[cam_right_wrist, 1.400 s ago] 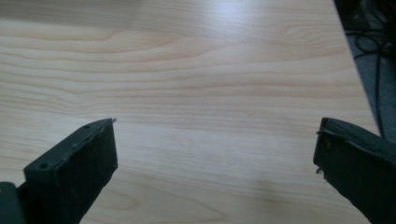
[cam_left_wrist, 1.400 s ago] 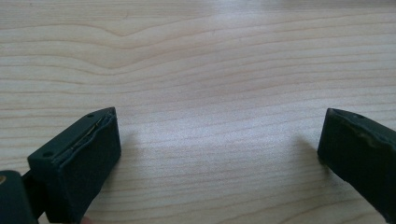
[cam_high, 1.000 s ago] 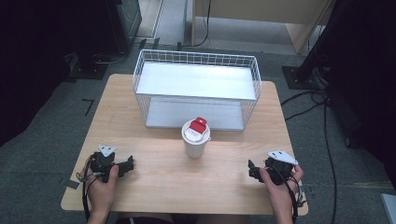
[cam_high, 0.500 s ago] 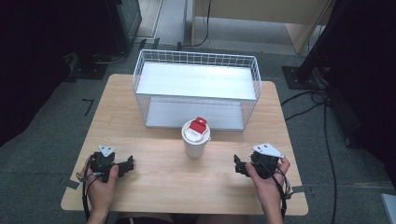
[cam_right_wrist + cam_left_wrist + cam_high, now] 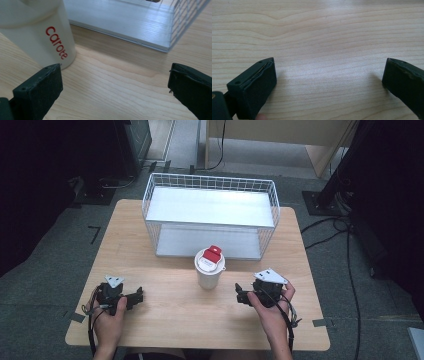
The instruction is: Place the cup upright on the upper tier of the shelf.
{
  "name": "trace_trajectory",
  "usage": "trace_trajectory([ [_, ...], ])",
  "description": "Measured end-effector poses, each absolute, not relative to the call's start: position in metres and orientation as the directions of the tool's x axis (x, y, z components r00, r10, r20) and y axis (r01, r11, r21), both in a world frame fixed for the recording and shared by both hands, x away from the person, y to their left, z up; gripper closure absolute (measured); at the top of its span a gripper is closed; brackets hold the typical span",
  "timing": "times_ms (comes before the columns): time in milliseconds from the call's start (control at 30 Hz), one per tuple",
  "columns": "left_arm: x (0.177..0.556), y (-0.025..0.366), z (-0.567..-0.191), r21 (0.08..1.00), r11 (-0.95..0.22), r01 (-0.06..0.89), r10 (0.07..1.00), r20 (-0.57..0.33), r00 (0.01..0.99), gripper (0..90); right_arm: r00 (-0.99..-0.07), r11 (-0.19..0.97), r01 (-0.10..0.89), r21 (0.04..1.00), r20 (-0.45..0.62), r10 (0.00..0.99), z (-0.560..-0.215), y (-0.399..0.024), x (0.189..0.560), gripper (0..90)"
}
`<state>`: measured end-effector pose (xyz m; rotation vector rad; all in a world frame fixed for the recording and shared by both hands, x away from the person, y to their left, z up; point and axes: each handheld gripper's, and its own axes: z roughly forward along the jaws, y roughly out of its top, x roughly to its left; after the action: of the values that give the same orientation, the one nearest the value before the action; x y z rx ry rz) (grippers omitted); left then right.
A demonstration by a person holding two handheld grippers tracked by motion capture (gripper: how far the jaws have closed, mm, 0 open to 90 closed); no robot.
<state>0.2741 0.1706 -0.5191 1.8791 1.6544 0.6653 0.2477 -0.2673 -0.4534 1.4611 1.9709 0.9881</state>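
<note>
**Cup stands upright, ahead and to the left of the right gripper**

The wooden table [image 5: 170, 320] carries a white wire basket [image 5: 210, 215] at its far half, open toward the person, with a pale shelf floor inside. Just in front of the basket's near edge, about mid-table, stands a white cup [image 5: 209, 268] with a red flip tab on its lid. Its long axis is vertical, so a grasp would have to close across its round wall from the side.

The right gripper [image 5: 243, 296] lies near the cup, to its right and a little nearer the person, pointing leftward. The left gripper [image 5: 137, 297] rests well apart from the cup on the other side, so the right hand is clearly the nearer one.

In the right gripper view the cup [image 5: 37, 30] sits up and to the left of the gap, its base just beside the left jaw and not between the two; the jaws are spread wide with bare wood between them. In the left gripper view the jaws are likewise wide apart over bare table [image 5: 324, 37], holding nothing.

As I judge it, the coming move calls for swinging the right gripper leftward until the cup's wall is centred in the gap.
</note>
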Motion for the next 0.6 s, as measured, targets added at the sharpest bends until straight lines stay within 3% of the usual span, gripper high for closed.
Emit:
trace_trajectory([
  [600, 0.275, 0.170, -0.519, 0.682, -0.100, 0.725, 0.992, 0.013, 0.125, 0.0, -0.381, 0.187, 0.569, 0.801, 0.055, 0.923, -0.448, -0.226, 0.262, 0.0],
])
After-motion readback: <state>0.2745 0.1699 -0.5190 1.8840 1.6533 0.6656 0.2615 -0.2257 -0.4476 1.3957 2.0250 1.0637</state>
